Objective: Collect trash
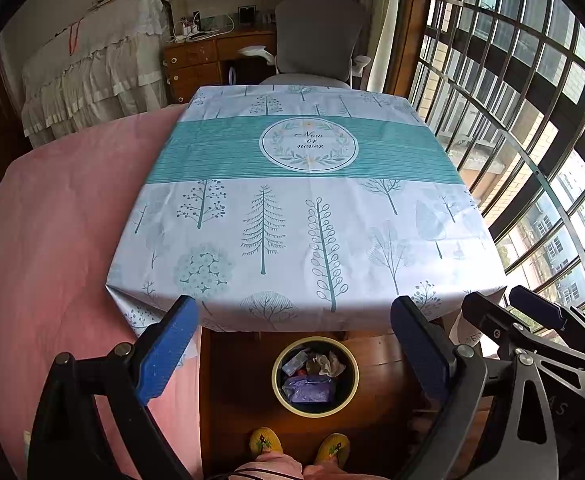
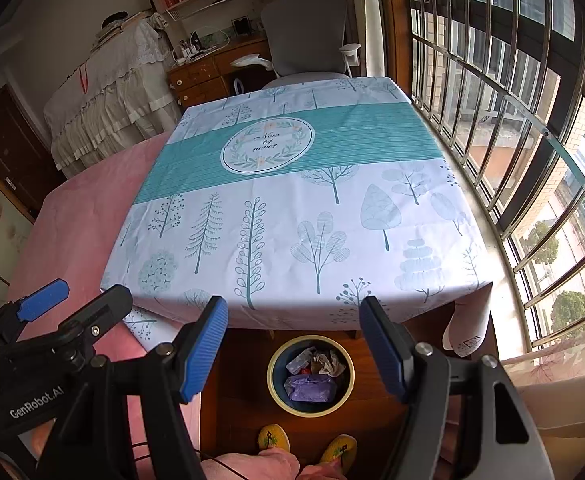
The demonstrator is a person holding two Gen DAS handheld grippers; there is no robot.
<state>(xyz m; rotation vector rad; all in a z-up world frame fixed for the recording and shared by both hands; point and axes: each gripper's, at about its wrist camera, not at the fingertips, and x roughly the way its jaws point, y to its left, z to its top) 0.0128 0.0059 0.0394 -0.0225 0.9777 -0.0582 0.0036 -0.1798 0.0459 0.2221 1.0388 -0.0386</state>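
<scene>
Tongs (image 1: 294, 344) (image 2: 294, 350) agape, ribbed blue pads; round bin (image 1: 315, 376) below.

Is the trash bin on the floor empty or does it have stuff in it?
Not empty: the bin holds a purple bag and crumpled paper.

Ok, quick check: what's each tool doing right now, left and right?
Left tool: open, holding nothing.
Right tool: open, holding nothing.
</scene>
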